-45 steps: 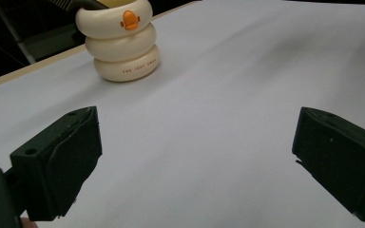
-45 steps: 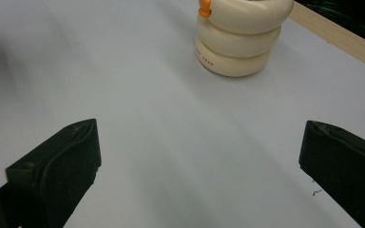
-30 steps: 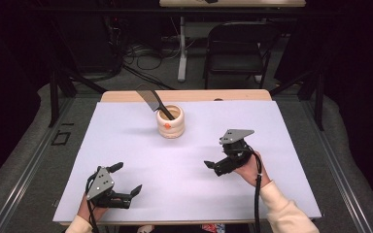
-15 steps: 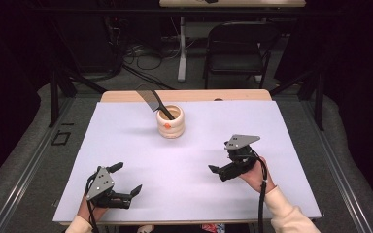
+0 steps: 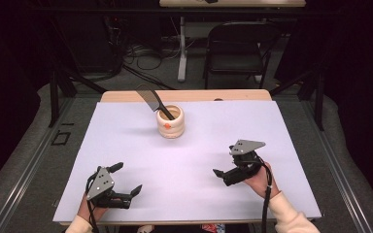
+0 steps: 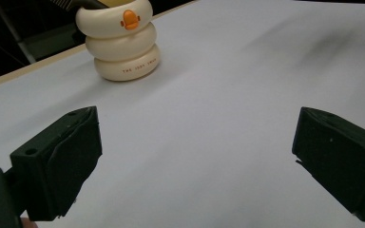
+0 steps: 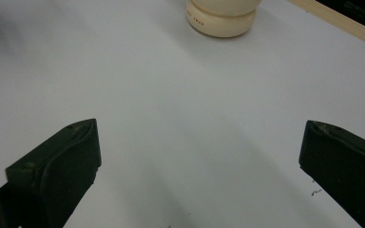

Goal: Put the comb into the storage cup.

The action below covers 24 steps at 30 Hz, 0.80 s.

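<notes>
Two open grippers sit low on a white table [image 5: 126,145], with a cream cup [image 5: 170,121] far ahead of them.

From above, the left gripper [image 5: 126,180] is near the front left edge, jaws wide apart and holding nothing. The cup stands toward the back middle of the table, and a dark comb [image 5: 151,100] leans out of it to the left. The right gripper [image 5: 223,165] is at the front right, also wide open and empty. The left gripper view shows an orange duck bill [image 6: 129,19] and tiny words on the cup [image 6: 121,40], made of three fat rings. The right gripper view catches just the cup's bottom [image 7: 221,18] and the table's wood edge [image 7: 342,23].
</notes>
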Tool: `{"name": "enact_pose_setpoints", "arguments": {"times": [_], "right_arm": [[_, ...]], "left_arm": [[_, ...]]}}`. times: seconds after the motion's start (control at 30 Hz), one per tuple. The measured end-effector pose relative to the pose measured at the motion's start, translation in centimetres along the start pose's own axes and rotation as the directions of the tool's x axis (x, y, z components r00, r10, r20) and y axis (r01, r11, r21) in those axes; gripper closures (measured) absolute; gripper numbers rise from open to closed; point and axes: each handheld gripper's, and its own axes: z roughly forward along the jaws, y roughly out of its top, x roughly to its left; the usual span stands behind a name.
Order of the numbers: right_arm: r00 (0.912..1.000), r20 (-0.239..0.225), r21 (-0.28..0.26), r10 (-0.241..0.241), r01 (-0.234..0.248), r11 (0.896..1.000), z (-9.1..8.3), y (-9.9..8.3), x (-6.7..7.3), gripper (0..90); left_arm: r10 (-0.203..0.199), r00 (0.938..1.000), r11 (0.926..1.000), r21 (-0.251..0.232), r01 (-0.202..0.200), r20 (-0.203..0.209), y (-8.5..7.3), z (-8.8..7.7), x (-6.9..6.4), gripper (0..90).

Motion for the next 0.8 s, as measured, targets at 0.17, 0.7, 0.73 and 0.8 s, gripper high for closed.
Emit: {"name": "enact_pose_setpoints", "arguments": {"times": [0.17, 0.7, 0.73, 0.8], "right_arm": [[1.0, 0.006, 0.002, 0.001, -0.001, 1.0, -0.3, -0.5, 0.1, 0.0], [0.9998, 0.019, 0.003, -0.002, 0.002, 1.0, -1.1, -2.4, 0.5, 0.0], [0.9998, 0.019, 0.006, -0.006, 0.006, 1.0, -1.1, -2.5, 0.6, 0.0], [0.9998, 0.021, 0.007, -0.004, 0.004, 1.0, -1.1, -2.7, 0.7, 0.0]], "left_arm": [[-0.001, 1.0, 1.0, 0.0, 0.001, 0.0, 0.0, 0.0, 0.0, 2.6], [-0.003, 1.0, 1.0, 0.004, 0.003, 0.0, 0.0, 0.1, -0.1, 2.6], [-0.004, 1.0, 1.0, 0.003, 0.004, 0.0, 0.0, 0.1, -0.1, 2.6], [-0.003, 1.0, 1.0, 0.003, 0.003, 0.0, 0.0, 0.1, -0.1, 2.6]]}}
